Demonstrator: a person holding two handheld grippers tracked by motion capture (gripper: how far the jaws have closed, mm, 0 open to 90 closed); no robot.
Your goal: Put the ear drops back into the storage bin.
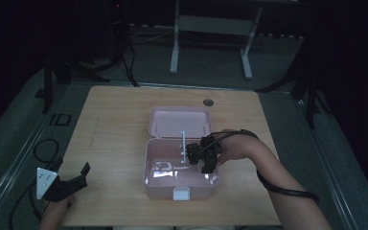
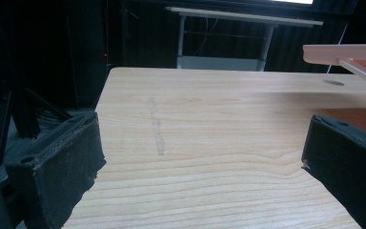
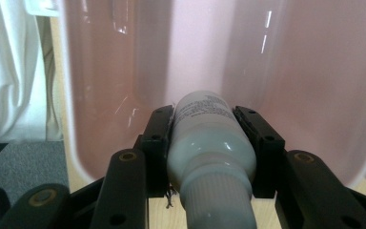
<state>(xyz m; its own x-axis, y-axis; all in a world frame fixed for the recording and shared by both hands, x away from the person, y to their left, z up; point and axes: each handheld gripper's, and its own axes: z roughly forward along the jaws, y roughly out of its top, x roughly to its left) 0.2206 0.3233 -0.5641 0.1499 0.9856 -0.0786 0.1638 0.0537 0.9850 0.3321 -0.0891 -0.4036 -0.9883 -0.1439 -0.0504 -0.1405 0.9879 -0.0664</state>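
A pink plastic box (image 1: 147,165) stands open in the middle of the table, its lid (image 1: 179,122) tipped back behind it. My right gripper (image 1: 202,158) reaches down into the box from the right. In the right gripper view, my right gripper (image 3: 205,117) is shut on a white bottle (image 3: 209,143) with small print on it, cap end towards the camera, just above the box's pink floor (image 3: 290,71). My left gripper (image 1: 78,177) rests near the table's front left corner. Its fingers (image 2: 62,162) stand wide open over bare wood, with nothing between them.
The wooden table (image 2: 219,95) has a round cable hole (image 1: 208,102) behind the lid. A white latch (image 1: 182,193) sits on the box's front wall. The lid's edge (image 2: 343,52) and a thin strut (image 2: 362,71) show at the upper right of the left gripper view. A desk frame (image 1: 211,28) stands beyond the table.
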